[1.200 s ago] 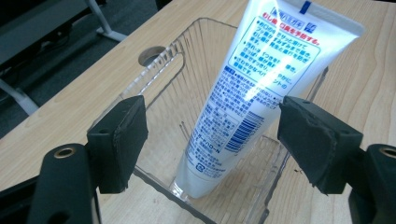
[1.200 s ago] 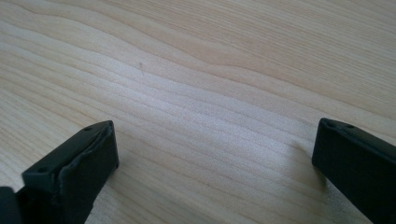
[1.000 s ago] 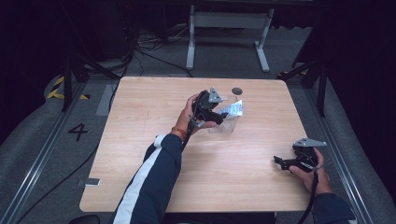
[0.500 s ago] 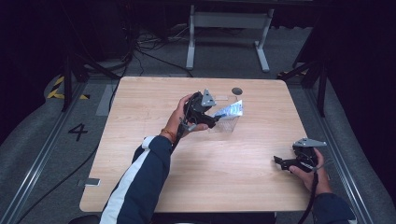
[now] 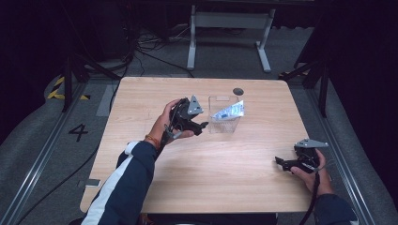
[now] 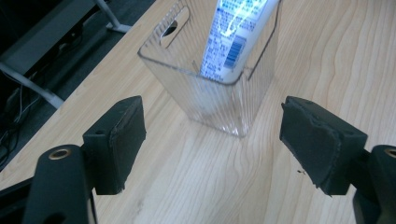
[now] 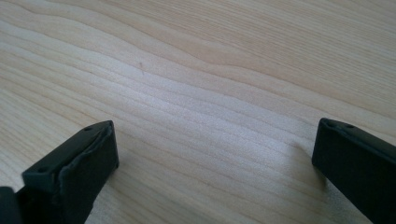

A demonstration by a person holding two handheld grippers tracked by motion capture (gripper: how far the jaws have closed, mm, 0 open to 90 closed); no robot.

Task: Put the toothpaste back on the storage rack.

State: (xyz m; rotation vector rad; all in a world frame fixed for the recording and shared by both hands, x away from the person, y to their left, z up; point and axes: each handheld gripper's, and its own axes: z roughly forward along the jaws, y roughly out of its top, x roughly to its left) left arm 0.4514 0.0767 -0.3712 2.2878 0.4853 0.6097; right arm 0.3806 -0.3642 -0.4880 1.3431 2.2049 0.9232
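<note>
A clear ribbed plastic box (image 5: 223, 116) (image 6: 212, 84) stands upright near the table's far middle. A white and blue tube (image 5: 228, 111) (image 6: 233, 39) leans inside it, its top sticking out to the right. My left gripper (image 5: 201, 126) (image 6: 212, 149) is open just left of the box, jaws wide and apart from it, nothing between them. My right gripper (image 5: 281, 162) (image 7: 212, 163) rests low at the table's right front, open over bare wood.
The wooden table (image 5: 197, 178) has a small dark round hole (image 5: 238, 91) behind the box. A metal stand (image 5: 230, 28) and cables (image 5: 141, 51) lie on the floor beyond the far edge. A rail with a "4" mark (image 5: 78, 132) runs along the left.
The left gripper has let go of the tube and drawn back left from the box. The tube now leans in the box. The right gripper has not moved.
</note>
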